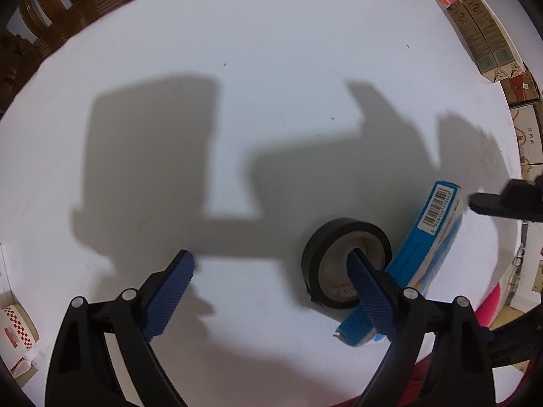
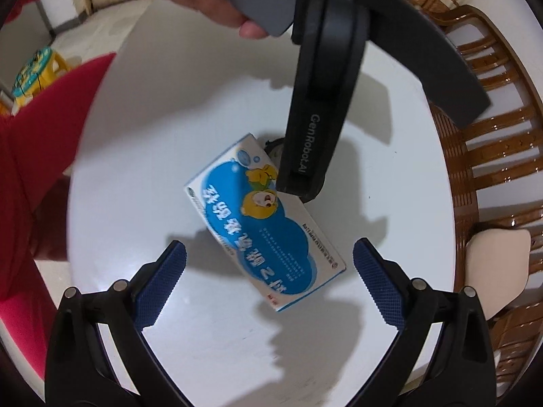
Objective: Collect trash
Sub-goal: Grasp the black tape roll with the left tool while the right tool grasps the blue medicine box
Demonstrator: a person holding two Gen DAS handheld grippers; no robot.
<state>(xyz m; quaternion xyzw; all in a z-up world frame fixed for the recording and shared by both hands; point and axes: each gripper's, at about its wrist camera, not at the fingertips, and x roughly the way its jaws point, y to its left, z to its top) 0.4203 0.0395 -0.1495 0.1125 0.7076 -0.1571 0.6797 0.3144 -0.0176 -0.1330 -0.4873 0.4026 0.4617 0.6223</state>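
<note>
A round white table (image 1: 271,51) was seen from both wrist cameras, and on it a black roll of electrical tape with a grey cardboard core (image 1: 342,237) lay flat, touching a blue and white cardboard medicine box printed with a cartoon bear (image 2: 261,224). In the left wrist view the same box (image 1: 427,237) was found just to the right of the roll, with a barcode on its far end. The left gripper (image 1: 271,264) was held spread wide with nothing between its blue textured pads; its right finger (image 1: 366,288) was placed over the hollow core of the roll, though contact could not be judged, while the other finger was kept over bare tabletop. The right gripper (image 2: 269,254) was likewise held released and empty, its fingers set on either side of the near end of the box without touching it. In the right wrist view the black body of the left gripper (image 2: 319,108) was seen above the far end of the box, hiding most of the roll, gripped by the person's hand (image 2: 203,3). A brown slatted wooden chair (image 2: 492,156) was seen beyond the table edge, and a red sleeve (image 2: 44,129) at the left.
</note>
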